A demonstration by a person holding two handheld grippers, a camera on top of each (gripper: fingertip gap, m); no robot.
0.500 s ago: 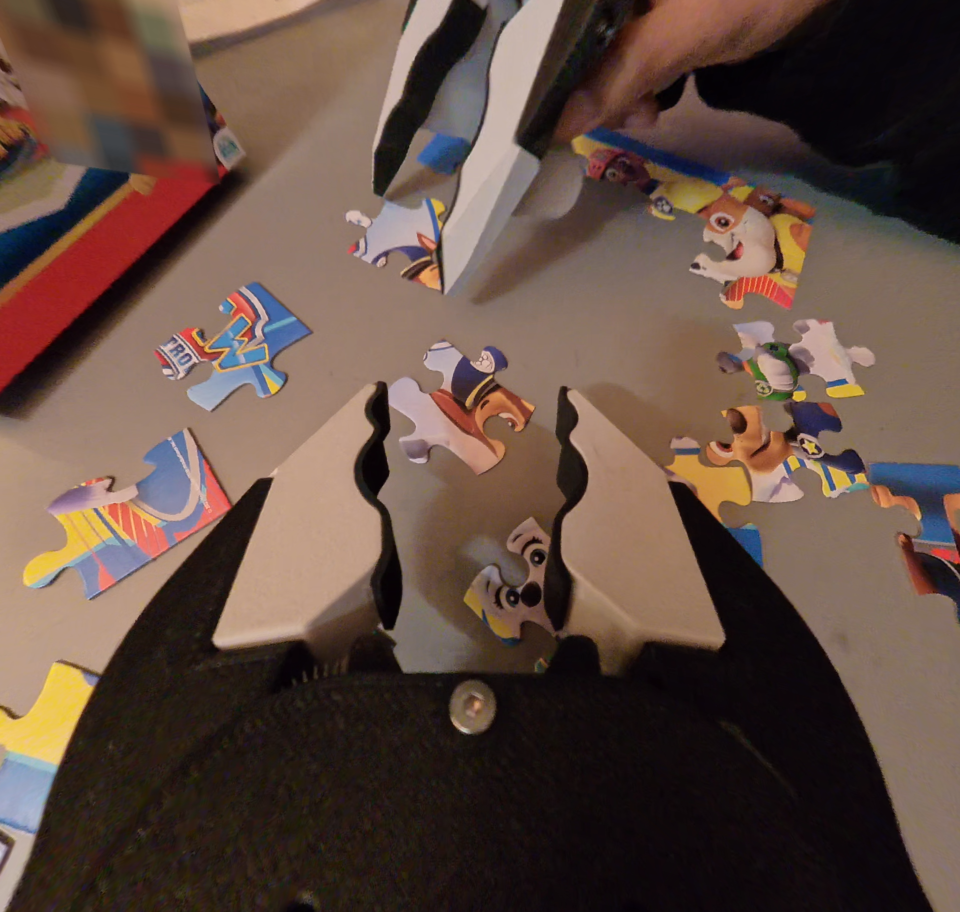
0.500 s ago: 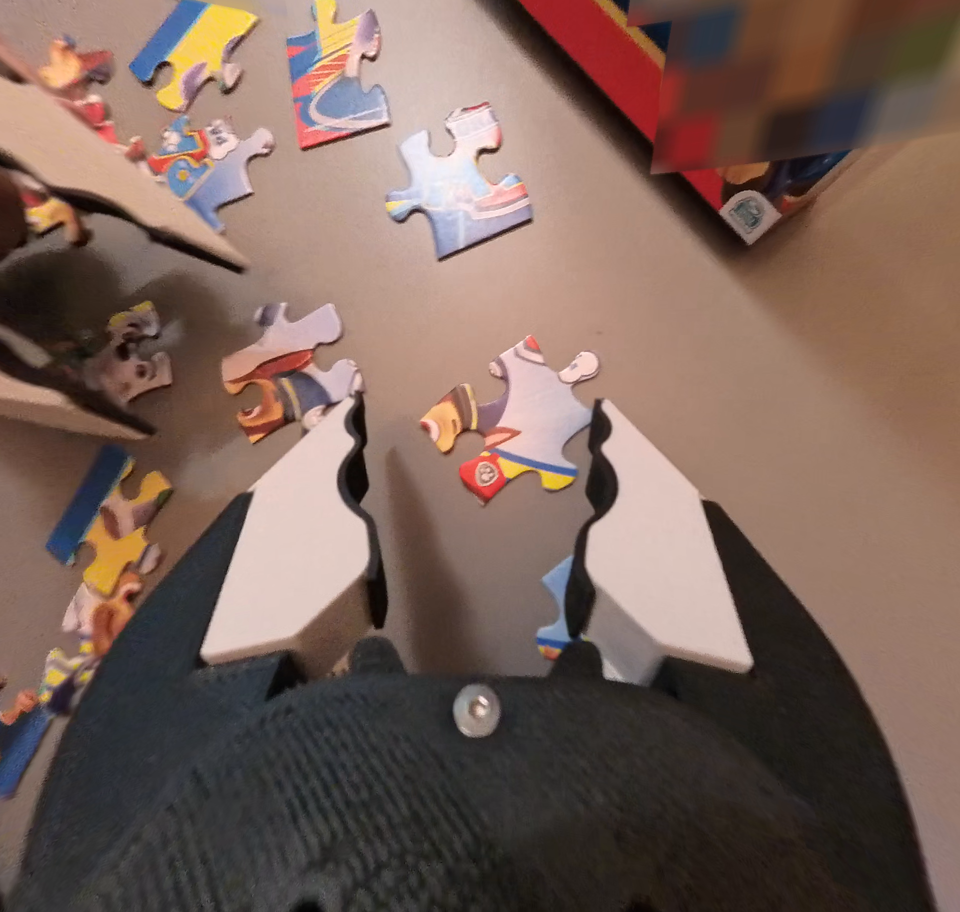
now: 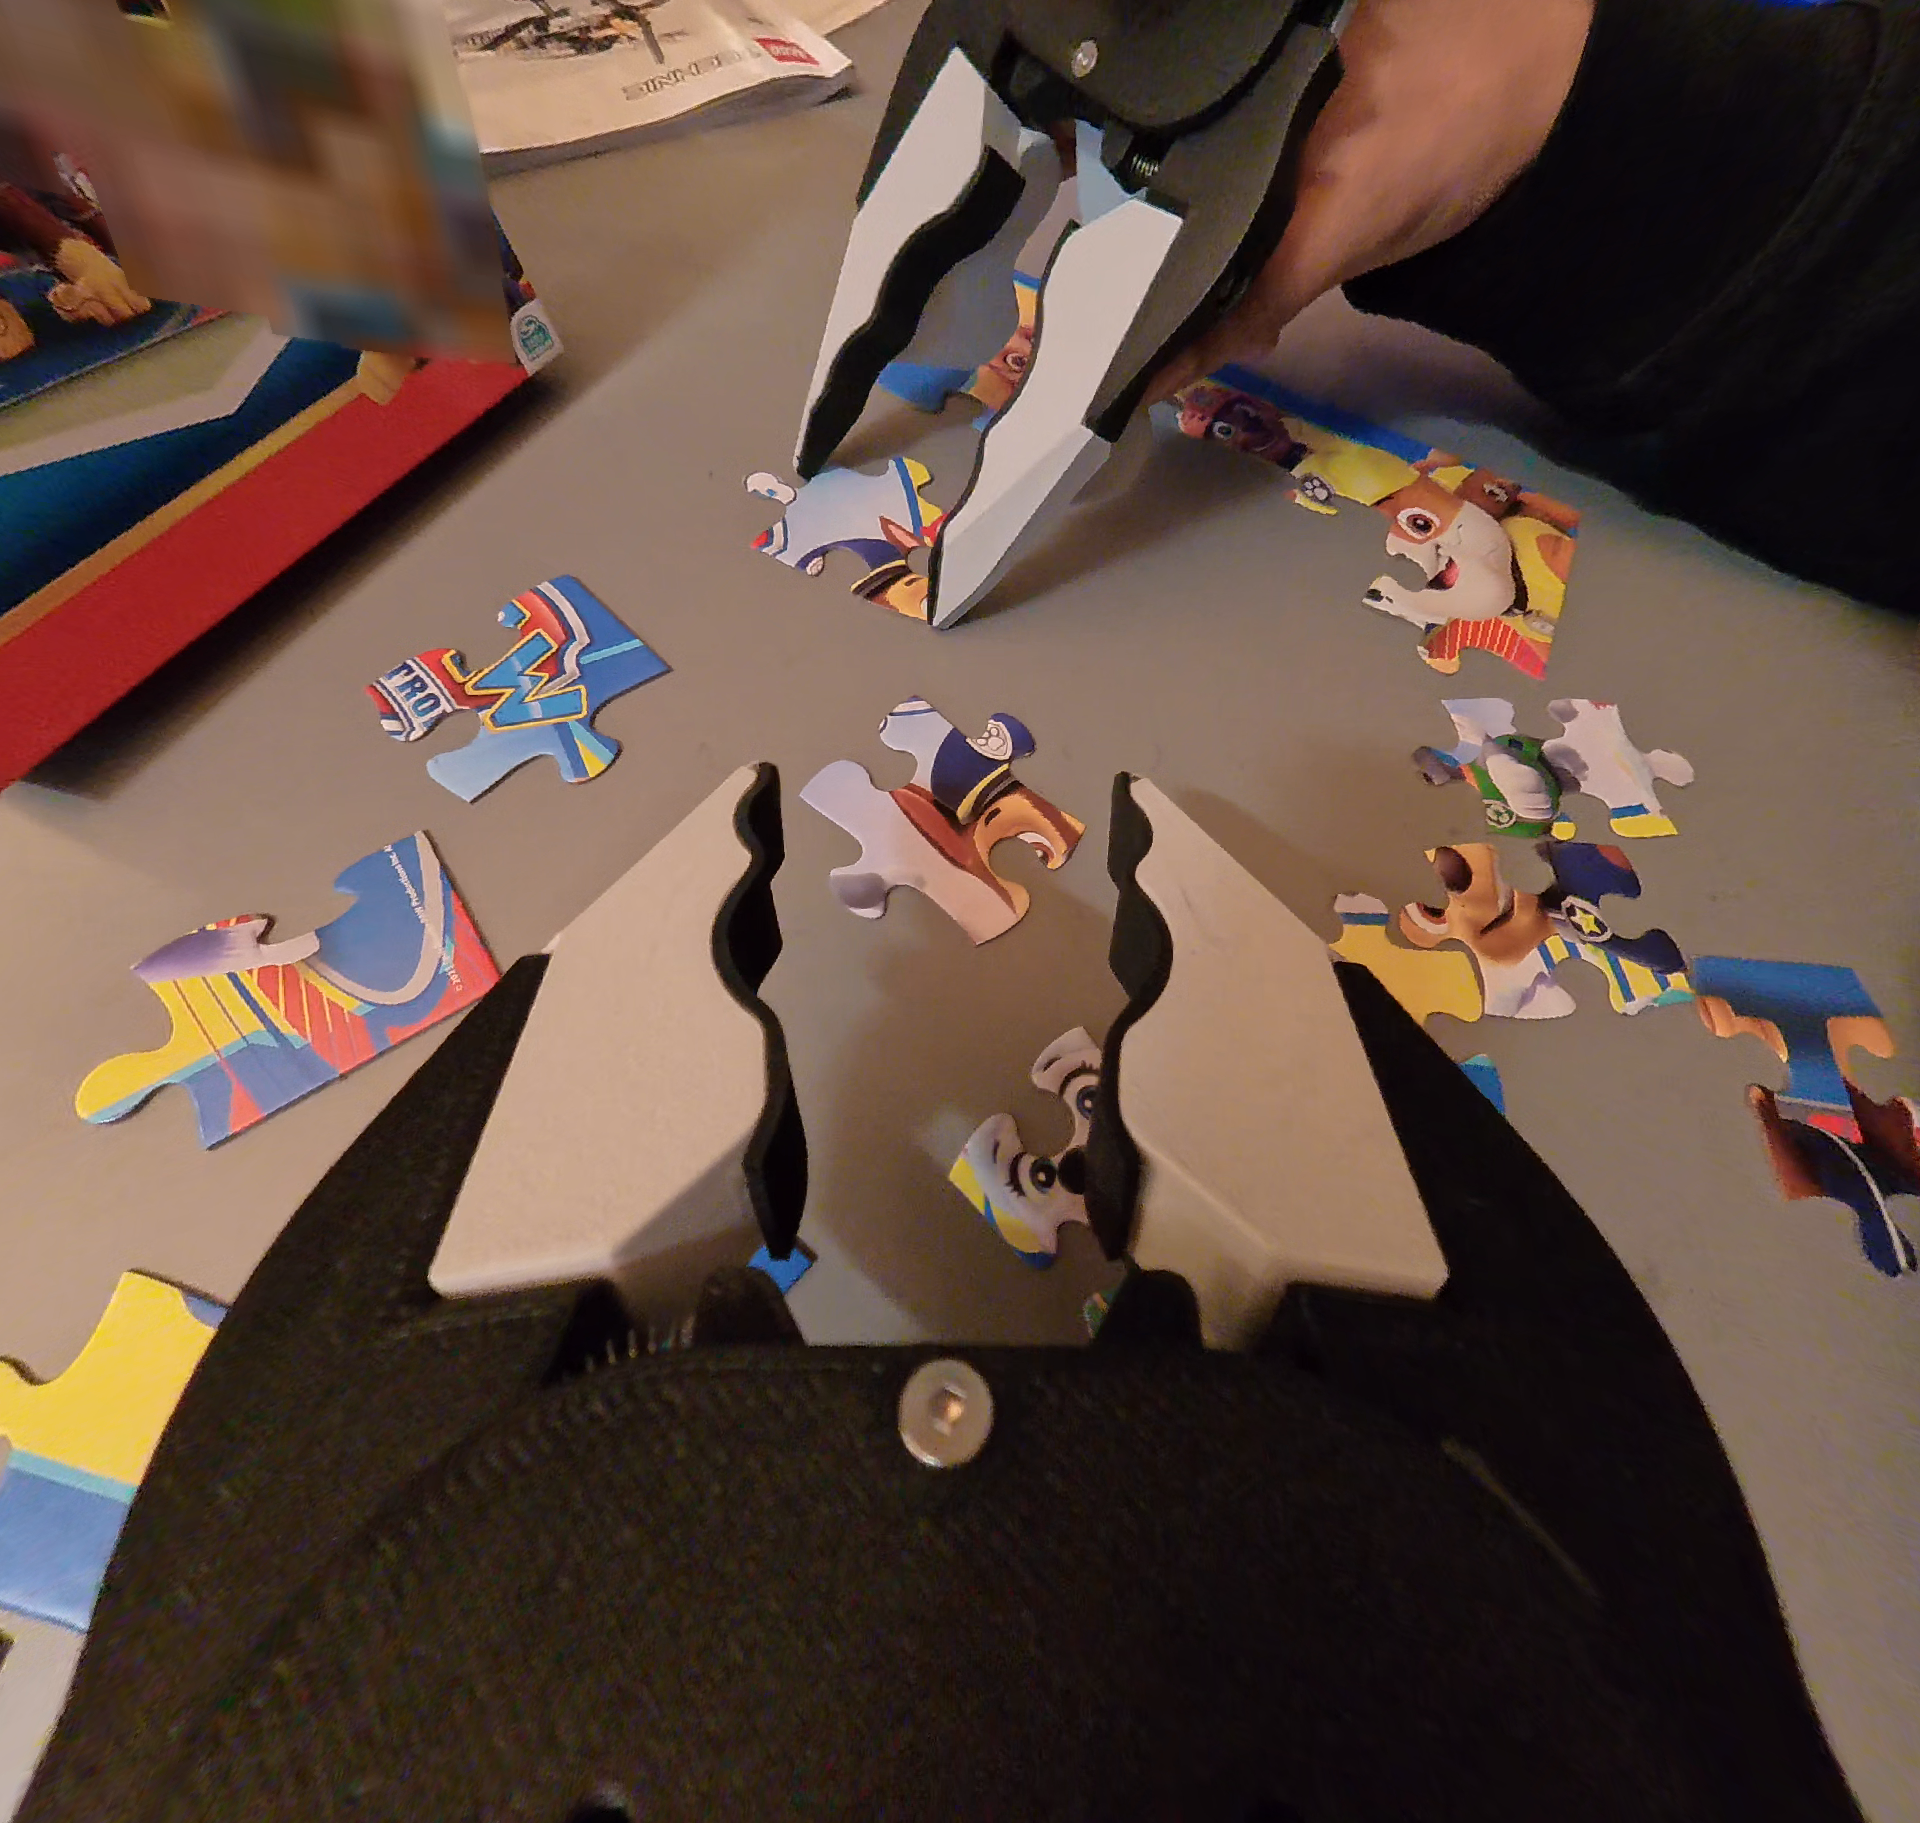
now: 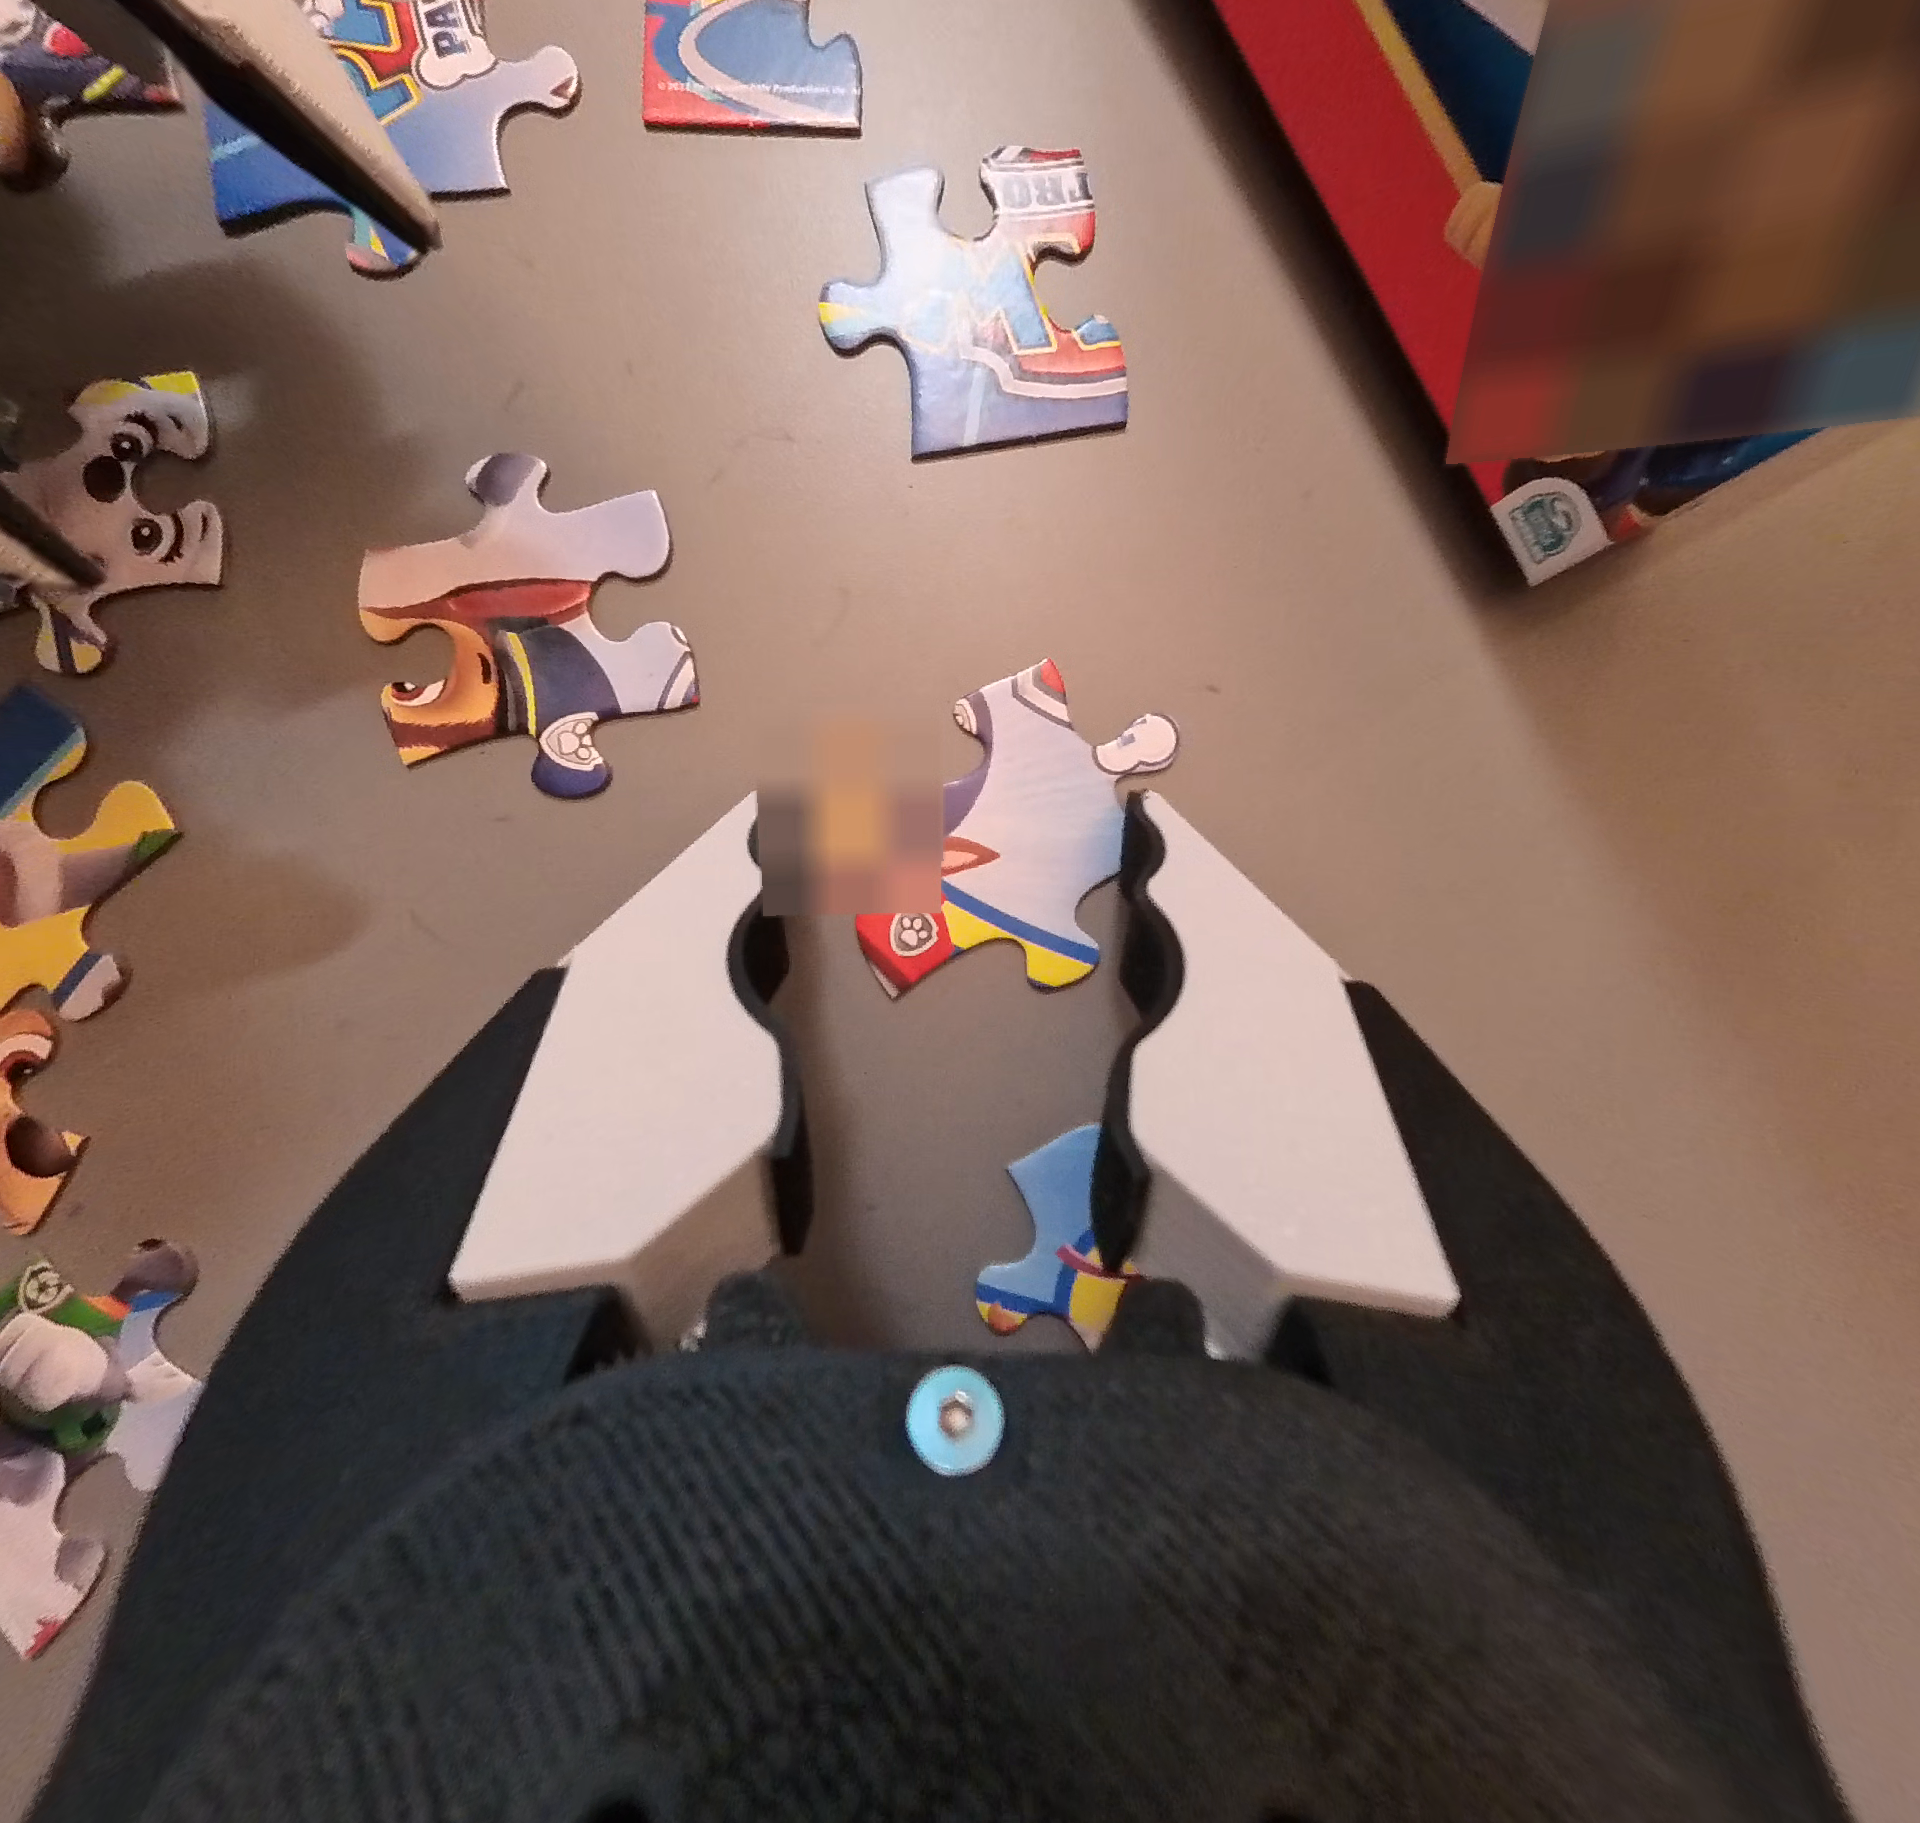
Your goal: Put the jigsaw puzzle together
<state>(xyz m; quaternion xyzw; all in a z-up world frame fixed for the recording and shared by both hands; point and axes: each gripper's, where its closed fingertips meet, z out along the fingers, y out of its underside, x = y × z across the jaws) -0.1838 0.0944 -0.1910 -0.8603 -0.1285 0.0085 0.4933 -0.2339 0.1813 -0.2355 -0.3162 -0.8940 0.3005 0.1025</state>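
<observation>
Your 2 wrist cameras look steeply down, close over the grey table (image 3: 665, 443), facing each other. Both share the hat-wearing dog piece (image 3: 951, 828) (image 4: 520, 630) and the red box (image 3: 208, 516) (image 4: 1351, 111).

Left tongs (image 3: 943, 776) spread, nothing gripped, hovering over a pup-with-cap piece (image 3: 940, 823) lying flat on the grey tabletop (image 3: 1195, 651). Right tongs (image 3: 878, 547), held by a hand (image 3: 1423, 142), straddle a pale-blue piece (image 3: 847, 526), tips at the tabletop. Red box (image 3: 208, 526) at left, booklet (image 3: 634, 38) behind.
</observation>
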